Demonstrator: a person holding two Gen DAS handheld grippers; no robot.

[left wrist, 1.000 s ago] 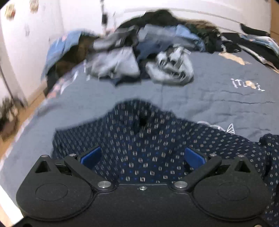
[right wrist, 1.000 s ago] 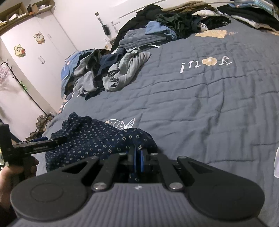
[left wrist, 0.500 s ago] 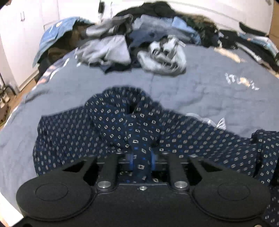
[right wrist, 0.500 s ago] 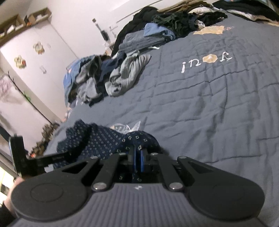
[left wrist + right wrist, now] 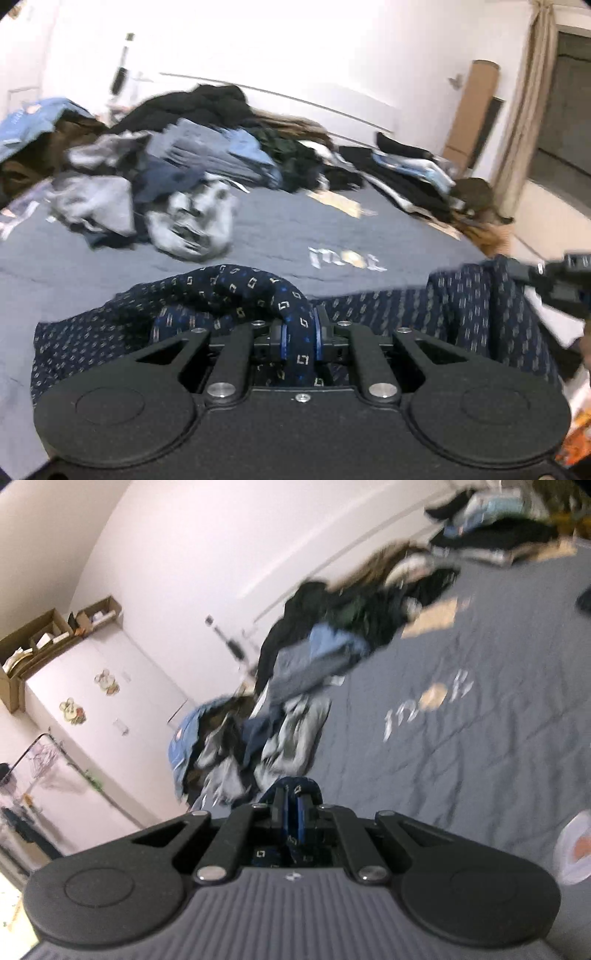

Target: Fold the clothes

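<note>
Grey bedding (image 5: 280, 229) lies ahead of both claws. Between them a navy patterned garment (image 5: 461, 306) is stretched, its long axis running from the clamped left gripper (image 5: 300, 341) rightward to the equally clamped right gripper (image 5: 291, 814).

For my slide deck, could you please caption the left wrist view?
Left gripper shut on a navy patterned garment, lifting it over the grey bedspread before a clothes pile.

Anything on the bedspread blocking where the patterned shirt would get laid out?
Nothing visible. Both the left gripper and right gripper are shut on the patterned shirt. The bedspread ahead looks bare; the clothes pile sits farther back, apart from the shirt.
</note>
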